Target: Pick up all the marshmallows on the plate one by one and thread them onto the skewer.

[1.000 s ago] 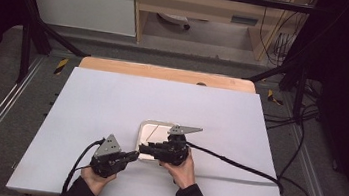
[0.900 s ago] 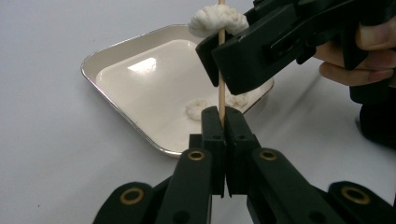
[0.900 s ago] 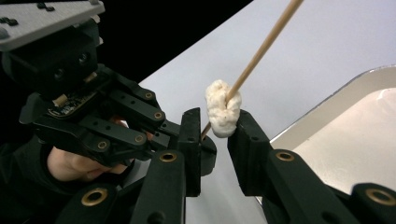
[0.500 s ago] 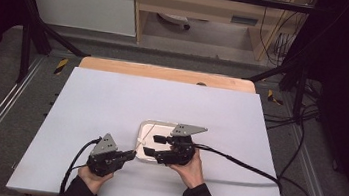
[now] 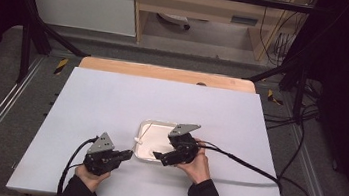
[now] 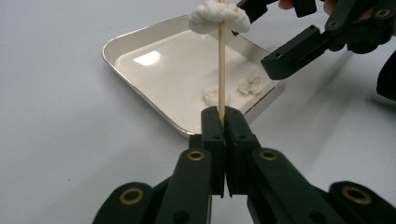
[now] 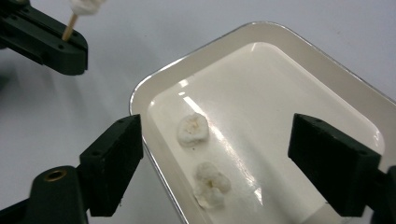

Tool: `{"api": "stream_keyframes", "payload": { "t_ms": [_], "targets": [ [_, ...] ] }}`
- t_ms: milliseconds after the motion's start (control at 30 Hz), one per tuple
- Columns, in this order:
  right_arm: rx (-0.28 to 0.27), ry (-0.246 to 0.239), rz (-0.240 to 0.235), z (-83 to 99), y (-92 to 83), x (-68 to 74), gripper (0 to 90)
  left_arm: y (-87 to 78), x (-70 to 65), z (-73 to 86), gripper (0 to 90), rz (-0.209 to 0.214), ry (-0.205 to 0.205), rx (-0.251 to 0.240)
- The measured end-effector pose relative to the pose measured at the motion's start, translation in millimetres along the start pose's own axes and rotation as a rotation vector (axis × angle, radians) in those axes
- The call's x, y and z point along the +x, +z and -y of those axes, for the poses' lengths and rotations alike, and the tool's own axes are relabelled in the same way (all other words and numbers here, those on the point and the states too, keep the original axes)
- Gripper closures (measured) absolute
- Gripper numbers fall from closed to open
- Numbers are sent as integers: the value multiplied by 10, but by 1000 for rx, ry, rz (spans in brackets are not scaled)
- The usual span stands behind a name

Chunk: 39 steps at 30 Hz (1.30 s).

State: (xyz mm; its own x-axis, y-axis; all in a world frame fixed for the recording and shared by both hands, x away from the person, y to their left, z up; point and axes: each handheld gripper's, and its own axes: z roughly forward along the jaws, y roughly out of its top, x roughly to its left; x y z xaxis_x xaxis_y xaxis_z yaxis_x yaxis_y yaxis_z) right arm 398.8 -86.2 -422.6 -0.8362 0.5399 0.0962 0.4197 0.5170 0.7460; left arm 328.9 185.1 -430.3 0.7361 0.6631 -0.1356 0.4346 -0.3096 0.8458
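One white tray point(image 5: 151, 125) sits on the white table point(image 5: 111, 100), near the front edge and slightly right of centre. One wooden skewer point(image 6: 222, 70) is present. Three white food pieces are counted: one threaded on the skewer point(image 6: 219, 16) and two lying loose in the tray, a rounder piece point(image 7: 192, 128) and a lumpier piece point(image 7: 210, 184) just beside it, apart from each other.

Two grippers are in use, one per hand. The left gripper point(image 6: 225, 119) stands just left of the tray's near-left corner, its jaws clenched on the lower end of the skewer. The skewer rises from between the fingertips and leans over the tray; the threaded piece sits high on it, well clear of the fingers point(image 6: 212, 128) and above the tray.

The right gripper point(image 7: 215, 154) is held over the near-right part of the tray. Its jaws have just been opening and now stand wide, released, with nothing pressed between them. The two loose pieces lie on the tray floor in the gap between its fingers point(image 7: 114, 158), touching neither pad.
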Motion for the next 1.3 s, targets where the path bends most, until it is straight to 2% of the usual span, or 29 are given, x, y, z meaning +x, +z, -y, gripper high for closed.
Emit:
{"api": "stream_keyframes", "payload": {
  "t_ms": [100,167,367,567,1000,1300],
  "targets": [
    [9,16,-3,50,-7,-52,280,4,1,2,880,5,3,7],
    [38,18,3,88,1,-80,312,8,1,2,880,7,4,10],
    [78,-6,-8,168,52,-89,430,23,1,6,880,11,3,20],
    [80,-28,-22,187,87,-76,527,26,8,8,879,15,-3,23],
    [79,-80,-32,221,106,-45,681,37,2,7,879,18,-1,29],
    [77,-56,-35,217,102,-44,720,43,-3,8,879,22,2,32]
  ]
}}
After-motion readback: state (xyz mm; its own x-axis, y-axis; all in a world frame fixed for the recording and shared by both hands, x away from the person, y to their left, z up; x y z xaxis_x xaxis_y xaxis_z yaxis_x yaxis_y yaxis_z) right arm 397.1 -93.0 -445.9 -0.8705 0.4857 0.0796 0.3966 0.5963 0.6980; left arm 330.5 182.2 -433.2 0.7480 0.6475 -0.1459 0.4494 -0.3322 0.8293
